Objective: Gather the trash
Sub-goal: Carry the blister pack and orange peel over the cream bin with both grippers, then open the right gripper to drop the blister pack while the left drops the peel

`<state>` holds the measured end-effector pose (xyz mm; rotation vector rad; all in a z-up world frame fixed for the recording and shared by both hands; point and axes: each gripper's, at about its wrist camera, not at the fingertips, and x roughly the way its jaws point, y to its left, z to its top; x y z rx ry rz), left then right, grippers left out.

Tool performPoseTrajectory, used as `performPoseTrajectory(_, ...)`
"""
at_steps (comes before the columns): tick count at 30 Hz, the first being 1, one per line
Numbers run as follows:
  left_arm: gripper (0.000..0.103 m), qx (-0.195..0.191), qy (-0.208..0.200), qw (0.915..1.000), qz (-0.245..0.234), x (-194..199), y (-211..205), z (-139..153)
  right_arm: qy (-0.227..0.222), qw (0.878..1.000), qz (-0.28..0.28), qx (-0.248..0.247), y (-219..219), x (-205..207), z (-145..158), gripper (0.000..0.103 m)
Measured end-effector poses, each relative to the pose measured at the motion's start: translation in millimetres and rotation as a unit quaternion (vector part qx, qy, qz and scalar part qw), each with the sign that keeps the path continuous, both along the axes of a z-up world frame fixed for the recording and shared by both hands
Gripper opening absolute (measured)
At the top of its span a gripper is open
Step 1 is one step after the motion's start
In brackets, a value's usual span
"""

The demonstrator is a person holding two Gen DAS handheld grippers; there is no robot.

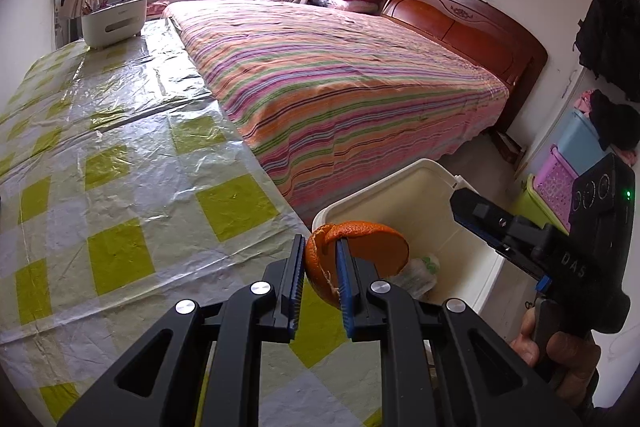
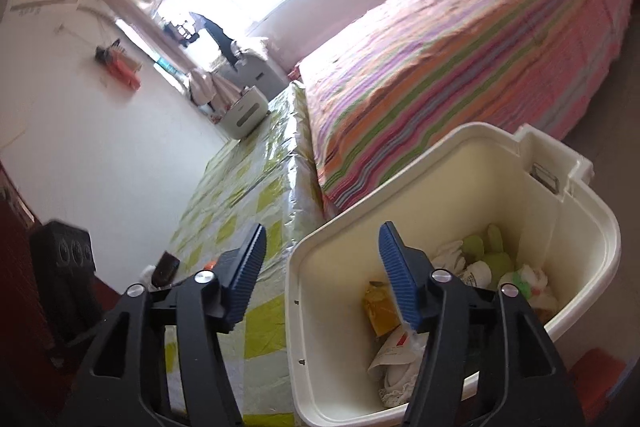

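My left gripper (image 1: 319, 243) is shut on a curled piece of orange peel (image 1: 376, 247), held over the table's corner beside the cream trash bin (image 1: 400, 179). The peel's free end reaches past the bin's near rim. My right gripper (image 2: 322, 231) stands open with nothing between its blue pads, one finger over the checked table and the other over the bin (image 2: 460, 135). Inside the bin lie a yellow wrapper (image 2: 378, 311), white paper scraps and pale green pieces. In the left wrist view the right gripper (image 1: 480, 215) hangs above the bin, held by a hand (image 1: 560, 351).
The table (image 1: 120, 187) has a yellow-green checked cloth under clear plastic, with a white box (image 1: 114, 21) at its far end. A striped bed (image 1: 340, 75) runs alongside the table and bin. Coloured plastic baskets (image 1: 556, 187) stand by the right wall.
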<state>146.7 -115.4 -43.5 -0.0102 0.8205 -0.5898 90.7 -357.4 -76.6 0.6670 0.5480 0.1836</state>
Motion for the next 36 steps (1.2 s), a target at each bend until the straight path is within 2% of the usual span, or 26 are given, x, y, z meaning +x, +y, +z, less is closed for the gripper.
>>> performPoseTrajectory(3, 0.015, -0.001, 0.003, 1.0000, -0.003, 0.6, -3.2, -1.2, -0.001, 0.999, -0.026, 0.025, -13.0, -3.3, -3.0, 0.063)
performPoseTrajectory(8, 0.015, -0.008, 0.006, 0.9999, -0.010, 0.9, -13.7, 0.5, -0.021, 0.997, -0.068, 0.034, -27.7, -13.6, 1.4, 0.068)
performPoseTrajectory(12, 0.015, -0.012, 0.015, 0.9997, -0.016, 3.6, -25.6, -1.5, -0.018, 0.996, -0.073, 0.044, -26.0, -14.0, -2.4, 0.068)
performPoseTrajectory(16, 0.015, -0.001, 0.015, 0.9995, -0.027, 0.8, -39.2, -4.8, -0.022, 0.996, -0.078, 0.046, -25.2, -18.9, -5.4, 0.069)
performPoseTrajectory(26, 0.017, 0.024, -0.011, 0.9986, -0.045, -11.5, -67.0, -10.9, -0.027, 0.995, -0.084, 0.055, -31.3, -24.6, -9.0, 0.069)
performPoseTrajectory(28, 0.023, 0.027, -0.014, 0.9985, -0.045, -12.7, -69.8, -11.4, -0.025, 0.994, -0.084, 0.060, -33.9, -26.6, -11.6, 0.069)
performPoseTrajectory(30, 0.051, 0.028, -0.015, 0.9985, -0.044, -13.5, -70.6, -11.8, -0.024, 0.995, -0.081, 0.061, -33.1, -25.7, -12.5, 0.070)
performPoseTrajectory(32, 0.062, 0.025, -0.031, 0.9986, -0.035, -15.4, -68.8, -9.6, -0.026, 0.995, -0.078, 0.057, -32.8, -25.0, -11.5, 0.070)
performPoseTrajectory(36, 0.066, 0.019, -0.048, 0.9982, -0.032, -16.9, -64.0, -3.1, -0.025, 0.995, -0.076, 0.055, -33.2, -24.1, -11.4, 0.070)
